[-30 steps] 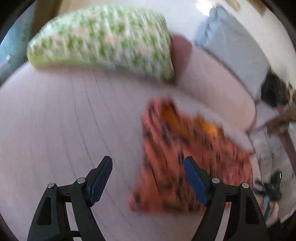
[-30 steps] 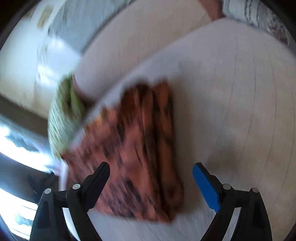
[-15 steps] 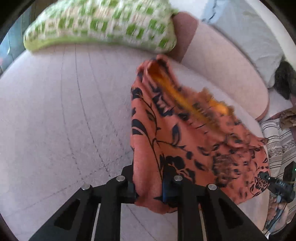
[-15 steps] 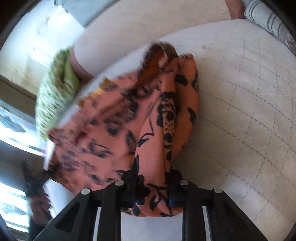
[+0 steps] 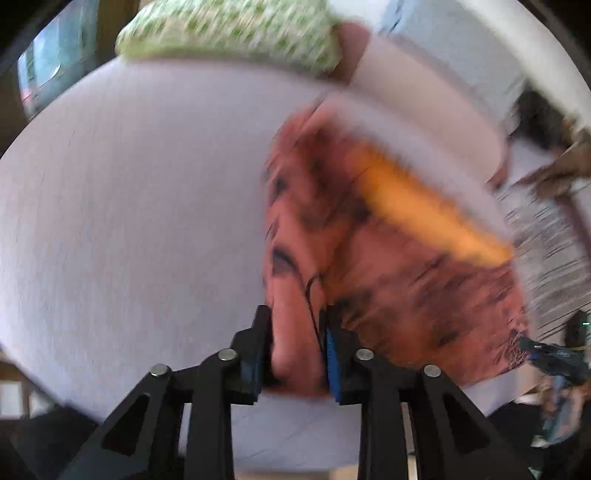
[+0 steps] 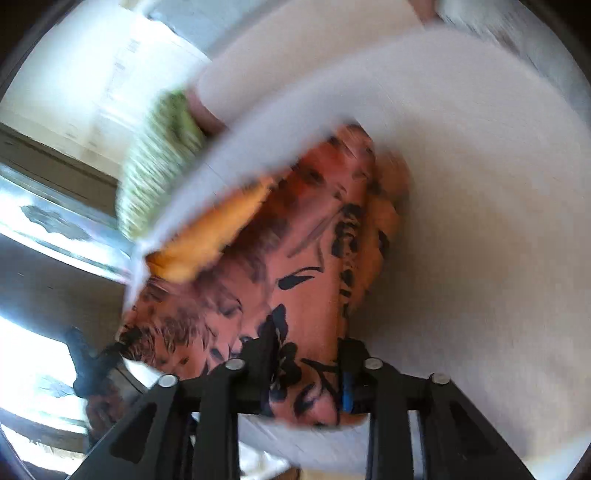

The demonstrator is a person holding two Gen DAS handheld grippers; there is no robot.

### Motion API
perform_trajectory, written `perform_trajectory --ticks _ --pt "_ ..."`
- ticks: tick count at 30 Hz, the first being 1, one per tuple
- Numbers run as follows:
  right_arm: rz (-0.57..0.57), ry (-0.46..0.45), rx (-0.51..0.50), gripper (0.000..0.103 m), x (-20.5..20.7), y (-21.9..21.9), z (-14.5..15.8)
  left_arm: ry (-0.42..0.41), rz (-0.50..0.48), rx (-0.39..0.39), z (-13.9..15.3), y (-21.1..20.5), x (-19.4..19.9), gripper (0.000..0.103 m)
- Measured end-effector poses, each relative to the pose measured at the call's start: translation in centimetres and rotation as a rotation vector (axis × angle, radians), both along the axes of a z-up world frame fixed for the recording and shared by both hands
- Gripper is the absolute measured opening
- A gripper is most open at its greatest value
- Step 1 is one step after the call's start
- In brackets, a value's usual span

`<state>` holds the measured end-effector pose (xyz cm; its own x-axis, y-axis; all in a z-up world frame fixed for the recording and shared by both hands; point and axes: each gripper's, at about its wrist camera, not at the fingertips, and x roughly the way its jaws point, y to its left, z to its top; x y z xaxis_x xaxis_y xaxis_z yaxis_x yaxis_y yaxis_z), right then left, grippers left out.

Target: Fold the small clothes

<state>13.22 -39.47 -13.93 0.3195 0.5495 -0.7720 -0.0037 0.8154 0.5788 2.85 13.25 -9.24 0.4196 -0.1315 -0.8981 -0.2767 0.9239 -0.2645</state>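
Left wrist view: blurred throughout.
Left gripper (image 5: 297, 354): at 6 o'clock, its two black fingers with blue pads closed on a bunched fold of cloth.
Orange garment (image 5: 388, 258): salmon-orange fabric with a dark floral print, spreading from the fingers toward 3 o'clock; a brighter plain orange strip runs across its upper part around 2 o'clock. One corner is pinched between the left gripper's pads, the rest lies on the mattress.
Mattress (image 5: 140, 206): pale lilac quilted surface filling the view from 9 o'clock to the centre, under the garment.
Green pillow (image 5: 229, 29): green-and-white patterned, at 12 o'clock, resting at the far edge of the mattress.
Pink bolster (image 5: 424, 96): long pale pink cushion at 1 o'clock, just behind the garment's far edge.

Right wrist view: also blurred, less so near the fingers.
Right gripper (image 6: 308, 384): at 6 o'clock, fingers clamped on a thick fold of the orange garment (image 6: 295, 266), whose dark leaf print shows clearly between them.
Garment spread: from the fingers toward 10 o'clock, with the plain orange strip at 9 to 10 o'clock; its left edge reaches the edge of the mattress (image 6: 480, 203).
Green pillow (image 6: 159, 162): at 10 o'clock, beyond the mattress edge.
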Motion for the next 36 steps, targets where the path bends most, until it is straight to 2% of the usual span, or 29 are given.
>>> perform_trajectory --ticks 1,3,4,7,8,10,12,14,18,20,22,24,25,26,27,28,29,30,31,33,36 --pt "-0.014 0.049 -0.035 0.038 -1.0 -0.5 -1.7 -0.008 -0.001 -0.014 -0.1 0.3 -0.3 0.035" --pt "-0.076 0.018 -0.011 0.059 -2.3 -2.1 -1.6 -0.043 0.017 0.001 1.5 0.9 -0.6 0.041" --pt "-0.106 -0.007 -0.013 0.067 -2.6 -2.8 -0.6 -0.089 0.041 0.046 3.1 1.4 -0.7 0.042" --pt "-0.182 -0.144 -0.112 0.068 -2.9 -4.0 3.8 -0.175 0.077 0.114 6.3 1.8 -0.8 0.044" --pt "-0.163 -0.185 -0.121 0.068 -2.8 -3.7 5.3 -0.194 0.06 0.106 6.8 1.6 -0.1 0.044" --pt "-0.073 -0.204 -0.058 0.068 -2.1 -1.5 6.3 -0.21 -0.021 0.083 7.2 0.1 0.9 0.044" --pt "0.05 -0.193 0.013 0.068 -1.0 1.9 6.0 -0.195 -0.097 0.081 6.3 -1.9 2.4 0.044" --pt "0.146 -0.167 0.042 0.068 0.7 5.5 4.7 -0.155 -0.213 0.081 5.2 -4.4 4.9 0.044" --pt "0.208 -0.038 0.08 0.068 5.7 9.2 1.4 -0.027 -0.302 0.054 3.1 -6.5 9.5 0.044" --pt "0.244 0.023 0.081 0.068 8.0 10.5 -0.1 -0.002 -0.325 0.059 2.4 -6.6 11.8 0.044" --pt "0.262 0.039 0.073 0.068 10.1 11.8 -0.6 -0.005 -0.347 0.095 2.7 -6.4 14.8 0.044" --pt "0.282 0.019 0.071 0.069 12.5 12.4 -0.2 -0.056 -0.3 0.103 3.2 -5.6 17.4 0.044" --pt "0.267 -0.018 0.064 0.068 13.8 12.1 0.3 -0.126 -0.203 0.097 4.0 -4.3 19.3 0.044" --pt "0.218 -0.064 0.079 0.068 15.5 11.4 1.0 -0.171 -0.143 0.094 4.5 -3.6 20.1 0.049" --pt "0.112 -0.104 0.12 0.069 17.3 9.7 1.4 -0.224 -0.062 0.099 4.9 -2.5 21.0 0.052" --pt "0.027 -0.115 0.126 0.069 18.1 8.5 1.4 -0.226 0.03 0.1 5.1 -1.3 21.4 0.053" --pt "-0.109 -0.106 0.108 0.07 18.7 6.8 1.2 -0.219 0.063 0.07 5.1 -0.5 21.3 0.053" --pt "-0.137 -0.11 0.124 0.07 18.4 6.2 1.3 -0.23 0.06 0.018 5.2 0.1 20.7 0.053" --pt "-0.108 -0.13 0.145 0.07 17.6 6.3 1.6 -0.241 0.045 0.017 5.4 0.2 19.9 0.054" --pt "-0.016 -0.16 0.109 0.07 15.2 7.1 2.2 -0.262 -0.002 0.08 5.9 -0.1 17.5 0.058" --pt "0.112 -0.152 0.106 0.07 10.6 8.4 2.1 -0.243 -0.083 0.081 5.4 -0.9 14.5 0.061"
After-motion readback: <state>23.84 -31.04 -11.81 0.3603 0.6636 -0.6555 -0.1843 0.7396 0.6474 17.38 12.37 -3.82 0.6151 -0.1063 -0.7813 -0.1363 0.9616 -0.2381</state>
